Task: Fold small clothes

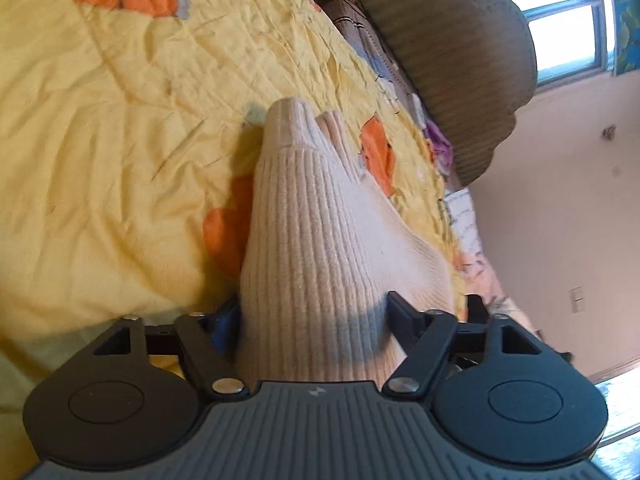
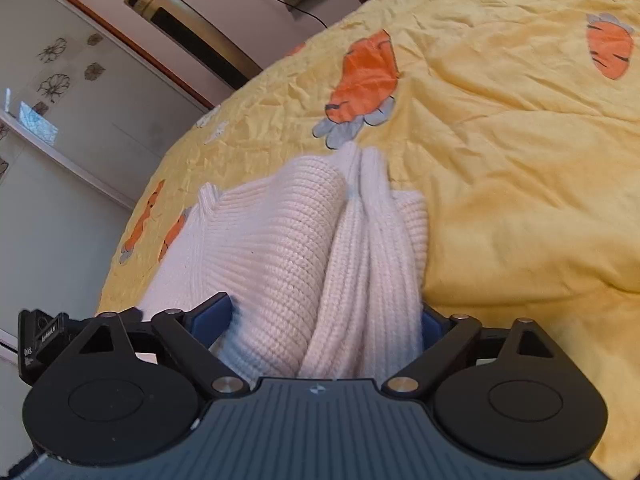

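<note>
— So, how far along is the fold?
— Partly, I judge. Both the left gripper (image 1: 316, 320) and right gripper (image 2: 326, 320) have fingers spread, knit between them, grip unclear. The cream sweater (image 2: 280, 240) lies bunched on the yellow bedspread (image 2: 500, 160); flattening remains.

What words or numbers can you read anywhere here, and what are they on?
No text can be read for sure.
Small white print on the black block beside the right gripper: too small and tilted to read.
A little white logo, not letters, marks each gripper body.
The sweater and quilt show only carrot pictures, no words.
</note>
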`<state>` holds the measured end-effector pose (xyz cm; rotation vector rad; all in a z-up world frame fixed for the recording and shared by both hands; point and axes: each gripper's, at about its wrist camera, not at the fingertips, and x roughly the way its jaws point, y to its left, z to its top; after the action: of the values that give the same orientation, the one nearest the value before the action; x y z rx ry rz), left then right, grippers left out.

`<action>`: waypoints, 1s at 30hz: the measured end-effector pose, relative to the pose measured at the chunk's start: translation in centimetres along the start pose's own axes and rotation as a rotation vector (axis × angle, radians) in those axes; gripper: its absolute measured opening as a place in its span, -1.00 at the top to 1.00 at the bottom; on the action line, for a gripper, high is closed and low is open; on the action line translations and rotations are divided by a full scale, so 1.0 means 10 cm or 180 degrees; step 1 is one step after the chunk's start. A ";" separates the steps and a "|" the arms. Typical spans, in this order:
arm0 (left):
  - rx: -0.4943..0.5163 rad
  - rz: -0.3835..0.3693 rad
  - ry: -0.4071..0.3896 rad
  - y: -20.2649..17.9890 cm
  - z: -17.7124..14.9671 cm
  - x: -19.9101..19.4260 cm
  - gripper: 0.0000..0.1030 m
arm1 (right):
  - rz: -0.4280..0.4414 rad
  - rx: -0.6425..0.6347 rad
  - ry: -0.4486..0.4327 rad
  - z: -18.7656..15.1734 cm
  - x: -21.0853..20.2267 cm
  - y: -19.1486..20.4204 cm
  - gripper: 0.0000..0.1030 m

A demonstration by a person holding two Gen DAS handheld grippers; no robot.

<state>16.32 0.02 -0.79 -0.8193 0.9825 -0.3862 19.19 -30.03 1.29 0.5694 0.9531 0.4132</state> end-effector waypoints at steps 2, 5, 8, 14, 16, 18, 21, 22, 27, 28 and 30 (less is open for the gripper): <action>0.0424 0.0159 -0.0029 -0.25 0.00 -0.04 -0.06 | 0.0003 -0.0106 -0.0082 -0.05 -0.01 0.03 -0.35; 0.0980 0.0063 -0.0089 -0.64 -0.06 -0.18 0.01 | 0.0056 -0.0172 -0.0212 -0.06 -0.21 0.08 0.08; 0.1440 0.0305 -0.0137 -0.79 -0.18 -0.02 -0.01 | 0.0119 -0.0341 -0.0389 -0.15 -0.46 0.16 0.15; 0.1078 0.0314 -0.0255 -0.46 -0.20 -0.16 -0.31 | 0.0184 0.0479 -0.0390 -0.24 -0.38 -0.32 -0.20; 0.1036 0.0268 -0.0335 -0.38 -0.26 -0.38 -0.39 | 0.0018 0.0370 -0.0356 -0.27 -0.42 -0.19 -0.58; 0.0946 0.0192 -0.0262 -0.30 -0.34 -0.53 -0.53 | -0.0001 0.0235 -0.0374 -0.34 -0.54 -0.09 -0.66; 0.0854 -0.0017 -0.0015 -0.24 -0.47 -0.52 -0.53 | 0.0147 0.0295 -0.0455 -0.46 -0.75 -0.05 -0.85; 0.0828 -0.0033 0.0023 -0.22 -0.50 -0.46 -0.53 | 0.0208 0.0298 -0.0445 -0.49 -0.77 -0.04 -0.93; 0.0644 0.0001 0.0022 -0.22 -0.46 -0.27 -0.27 | 0.0093 0.0121 -0.0064 -0.68 -0.45 0.07 -0.62; 0.0771 0.0053 0.0003 -0.30 -0.45 -0.31 -0.05 | 0.0106 0.0013 -0.0136 -0.72 -0.44 0.10 -0.62; 0.1019 0.0101 -0.0083 -0.50 -0.45 -0.47 0.04 | 0.0089 -0.0055 -0.0143 -0.71 -0.47 0.16 -0.34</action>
<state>10.35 -2.23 4.45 -0.5170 0.8800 -0.4897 10.59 -29.52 2.04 0.5746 0.8986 0.4317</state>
